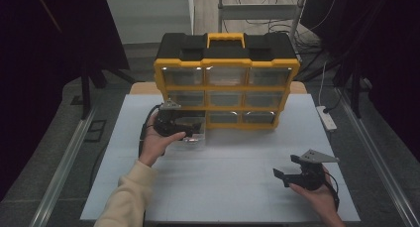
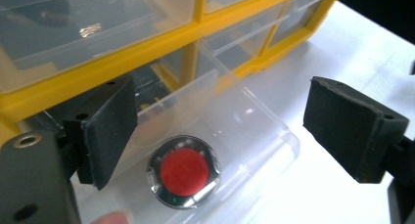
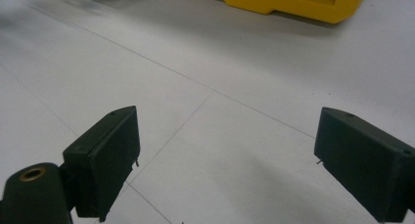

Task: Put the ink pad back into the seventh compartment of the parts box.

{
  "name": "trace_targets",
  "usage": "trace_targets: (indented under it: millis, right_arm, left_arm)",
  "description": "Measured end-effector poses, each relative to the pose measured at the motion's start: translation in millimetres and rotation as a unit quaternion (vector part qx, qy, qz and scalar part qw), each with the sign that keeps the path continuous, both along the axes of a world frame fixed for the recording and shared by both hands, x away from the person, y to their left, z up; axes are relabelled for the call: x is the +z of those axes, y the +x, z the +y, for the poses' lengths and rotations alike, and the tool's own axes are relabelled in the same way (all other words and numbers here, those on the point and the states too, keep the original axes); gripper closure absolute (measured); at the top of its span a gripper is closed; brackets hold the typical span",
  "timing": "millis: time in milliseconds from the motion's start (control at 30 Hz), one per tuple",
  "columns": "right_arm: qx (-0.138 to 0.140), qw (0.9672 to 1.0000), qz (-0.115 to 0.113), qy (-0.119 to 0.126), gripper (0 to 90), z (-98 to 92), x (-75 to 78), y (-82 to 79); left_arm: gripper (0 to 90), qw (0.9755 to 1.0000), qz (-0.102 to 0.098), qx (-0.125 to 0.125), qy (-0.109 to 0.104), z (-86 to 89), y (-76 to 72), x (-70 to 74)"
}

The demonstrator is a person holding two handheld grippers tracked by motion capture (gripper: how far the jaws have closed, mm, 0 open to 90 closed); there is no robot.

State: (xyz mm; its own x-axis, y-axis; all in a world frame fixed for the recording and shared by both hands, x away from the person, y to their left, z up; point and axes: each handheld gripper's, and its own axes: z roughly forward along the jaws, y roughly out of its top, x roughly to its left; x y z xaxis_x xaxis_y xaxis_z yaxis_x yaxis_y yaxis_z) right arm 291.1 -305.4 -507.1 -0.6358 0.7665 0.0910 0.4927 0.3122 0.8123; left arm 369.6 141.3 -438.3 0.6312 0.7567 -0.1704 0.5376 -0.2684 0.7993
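Red-capped disc (image 2: 184,171) in clear drawer (image 2: 254,131), below open left tool (image 2: 220,131)

The organizer box (image 1: 226,83) looks like hard plastic, glossy yellow frame with a duller black top. Its pulled-out drawer (image 2: 235,131) is clear, shiny plastic, smooth all over. Inside sits a round button thing (image 2: 184,171), chrome-like shiny rim with a matt red centre. The left gripper (image 2: 220,131) pads look like matt black foam, slightly rough. Table (image 3: 220,136) is smooth matt white.

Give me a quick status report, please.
Left tongs open above pulled-out clear drawer. Red round button piece lies inside it. Right tongs open, idle over white table. Nothing in the way.
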Motion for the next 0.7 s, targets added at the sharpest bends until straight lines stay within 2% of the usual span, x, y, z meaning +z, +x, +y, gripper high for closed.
trace_targets:
  millis: [67, 200, 400, 500, 533, 700]
  right_arm:
    - [0.001, 1.0, 0.0, 0.002, 9.9, -0.3, 0.3, -0.5]
    - [0.005, 1.0, -0.003, 0.007, 9.9, -1.1, 1.5, -0.9]
    - [0.006, 0.9999, -0.005, 0.008, 10.0, 0.0, 3.0, -2.0]
    - [0.006, 0.9999, -0.007, 0.004, 10.0, 0.5, 3.0, -2.5]
    - [0.006, 0.9999, -0.007, 0.004, 10.0, 0.5, 3.0, -2.5]
    - [0.003, 1.0, -0.006, 0.004, 10.0, -0.2, 2.5, -3.9]
  left_arm:
    - [14.2, 1.0, 0.0, -0.004, -0.006, 0.5, -4.6, 0.5]
    - [14.5, 1.0, -0.007, -0.006, 0.0, 1.5, -16.1, 1.4]
    - [15.0, 0.9997, -0.023, -0.006, -0.003, 5.1, -38.8, 4.8]
    - [15.1, 0.9996, -0.027, -0.01, 0.004, 8.9, -55.3, 1.7]
    - [15.1, 0.9996, -0.027, -0.01, 0.004, 8.9, -55.3, 1.7]
    - [15.1, 0.9996, -0.025, -0.002, 0.015, 21.7, -75.1, -7.0]
